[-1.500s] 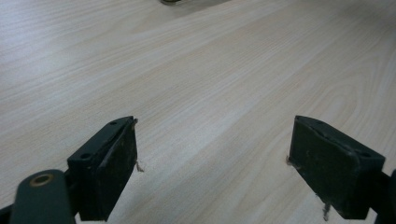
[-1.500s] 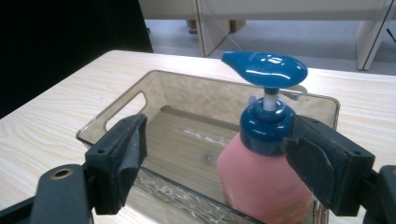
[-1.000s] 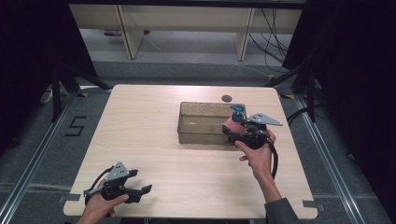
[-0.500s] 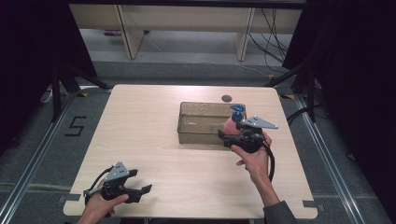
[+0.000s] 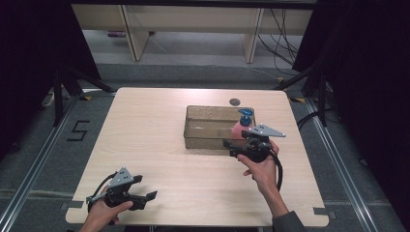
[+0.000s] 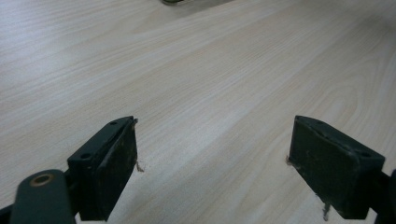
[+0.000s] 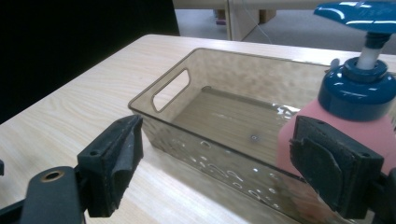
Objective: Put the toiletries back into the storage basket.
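A clear brownish plastic bin point(image 5: 208, 126) point(image 7: 196, 107) sits right of the table's middle. A pink bottle with a blue pump top point(image 5: 240, 126) point(image 7: 348, 112) stands upright inside its right end. My right gripper point(image 5: 233, 145) point(image 7: 217, 140) hovers at the bin's near wall, open wide and holding nothing. In the right gripper view the bottle is just behind the right jaw, and I cannot tell whether they touch. My left gripper point(image 5: 143, 188) point(image 6: 215, 135) is open and empty over bare wood near the front left edge.
A small dark round spot point(image 5: 234, 101) lies on the wooden table point(image 5: 145, 135) behind the bin. Pale shelving legs point(image 5: 133, 34) stand on the floor beyond the far edge. Dark curtains hang at both sides.
My right gripper has drawn back from the bottle toward the person, to the bin's near wall. The bottle stays upright in the bin. The left gripper has not moved.
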Motion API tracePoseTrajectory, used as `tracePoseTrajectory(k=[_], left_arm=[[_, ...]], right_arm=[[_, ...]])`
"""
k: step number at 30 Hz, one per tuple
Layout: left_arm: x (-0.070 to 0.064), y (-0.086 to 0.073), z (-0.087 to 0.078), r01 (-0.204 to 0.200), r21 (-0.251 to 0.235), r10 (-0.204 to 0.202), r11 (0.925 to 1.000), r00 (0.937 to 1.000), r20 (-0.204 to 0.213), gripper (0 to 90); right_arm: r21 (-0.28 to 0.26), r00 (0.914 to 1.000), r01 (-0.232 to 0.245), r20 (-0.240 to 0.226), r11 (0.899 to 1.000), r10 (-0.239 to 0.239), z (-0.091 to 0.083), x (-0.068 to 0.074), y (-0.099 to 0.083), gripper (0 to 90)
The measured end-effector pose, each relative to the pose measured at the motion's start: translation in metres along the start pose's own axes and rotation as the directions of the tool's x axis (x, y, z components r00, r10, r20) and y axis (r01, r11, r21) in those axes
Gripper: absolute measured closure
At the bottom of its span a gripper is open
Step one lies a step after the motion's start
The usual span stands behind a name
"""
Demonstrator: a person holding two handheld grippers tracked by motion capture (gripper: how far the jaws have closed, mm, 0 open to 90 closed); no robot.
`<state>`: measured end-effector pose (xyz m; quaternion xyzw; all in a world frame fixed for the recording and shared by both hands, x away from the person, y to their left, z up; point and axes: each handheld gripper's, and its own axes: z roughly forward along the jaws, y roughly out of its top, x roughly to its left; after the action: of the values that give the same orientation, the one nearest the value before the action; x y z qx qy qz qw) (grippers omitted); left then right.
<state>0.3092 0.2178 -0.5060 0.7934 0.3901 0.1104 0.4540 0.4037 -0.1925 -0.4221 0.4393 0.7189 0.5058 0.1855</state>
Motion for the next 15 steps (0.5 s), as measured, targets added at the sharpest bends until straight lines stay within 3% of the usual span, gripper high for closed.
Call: tracePoseTrajectory(k=[1,7,8,9,10,15], left_arm=[[0.000,0.000,0.000,-0.002,0.000,0.002,1.0000,1.0000,0.001,14.7],[0.000,0.000,0.000,0.002,-0.001,-0.002,1.0000,1.0000,-0.001,14.8],[0.000,0.000,0.000,0.001,-0.001,-0.001,1.0000,1.0000,-0.001,14.7],[0.000,0.000,0.000,0.000,-0.001,0.000,1.0000,1.0000,-0.001,14.7],[0.000,0.000,0.000,0.000,0.000,0.000,1.0000,1.0000,-0.001,14.8],[0.000,0.000,0.000,0.000,-0.001,0.000,1.0000,1.0000,-0.001,14.8]], right_arm=[[0.006,0.9996,-0.027,-0.013,1.000,0.027,0.001,0.002,-0.002,18.0],[0.021,0.9998,-0.001,-0.021,1.000,0.001,0.001,0.007,-0.007,18.0],[0.034,0.9980,-0.056,-0.028,0.998,0.057,0.001,0.011,-0.008,18.0],[0.025,0.9995,-0.004,-0.030,1.000,0.005,0.001,0.008,-0.008,18.1],[0.025,0.9991,-0.017,-0.038,1.000,0.018,0.002,0.009,-0.009,18.1],[0.021,0.9993,0.008,-0.035,1.000,-0.007,0.004,0.012,-0.014,18.2]])
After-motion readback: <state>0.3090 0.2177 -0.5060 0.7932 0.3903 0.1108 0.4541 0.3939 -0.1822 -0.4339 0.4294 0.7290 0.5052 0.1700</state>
